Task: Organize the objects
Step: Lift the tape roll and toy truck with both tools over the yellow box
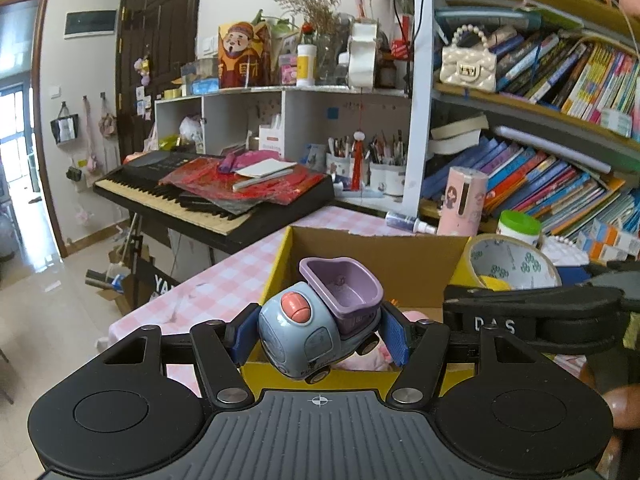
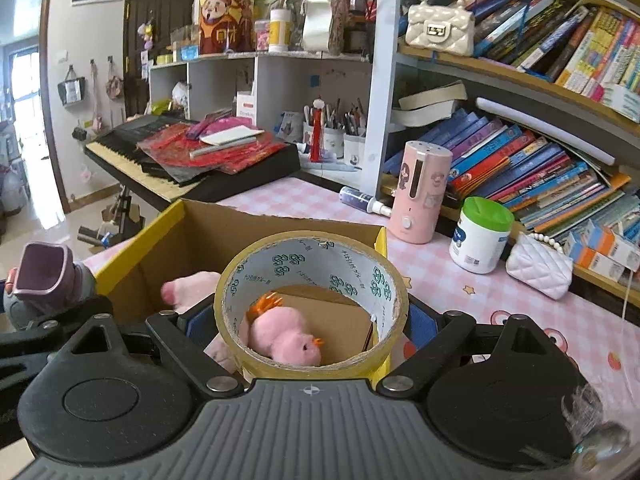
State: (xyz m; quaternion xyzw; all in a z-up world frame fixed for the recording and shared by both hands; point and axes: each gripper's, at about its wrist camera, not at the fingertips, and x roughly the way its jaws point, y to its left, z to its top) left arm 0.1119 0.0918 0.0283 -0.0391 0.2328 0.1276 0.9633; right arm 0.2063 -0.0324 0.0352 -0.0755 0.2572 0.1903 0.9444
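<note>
Left wrist view: left gripper (image 1: pixel 320 332) clamps a blue-grey toy truck with purple tipper (image 1: pixel 320 320) over the yellow-sided cardboard box (image 1: pixel 400 268); right gripper (image 2: pixel 312 320) clamps a tan tape roll (image 2: pixel 312 300). Next, probably lower both and release inside.

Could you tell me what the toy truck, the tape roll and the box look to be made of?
Toy truck: apparently moulded plastic, matte blue-grey and lilac with smooth rounded edges. Tape roll: glossy yellowish film wound on a printed, probably cardboard, core. Box: corrugated cardboard, raw brown inside, yellow printed outside.
</note>
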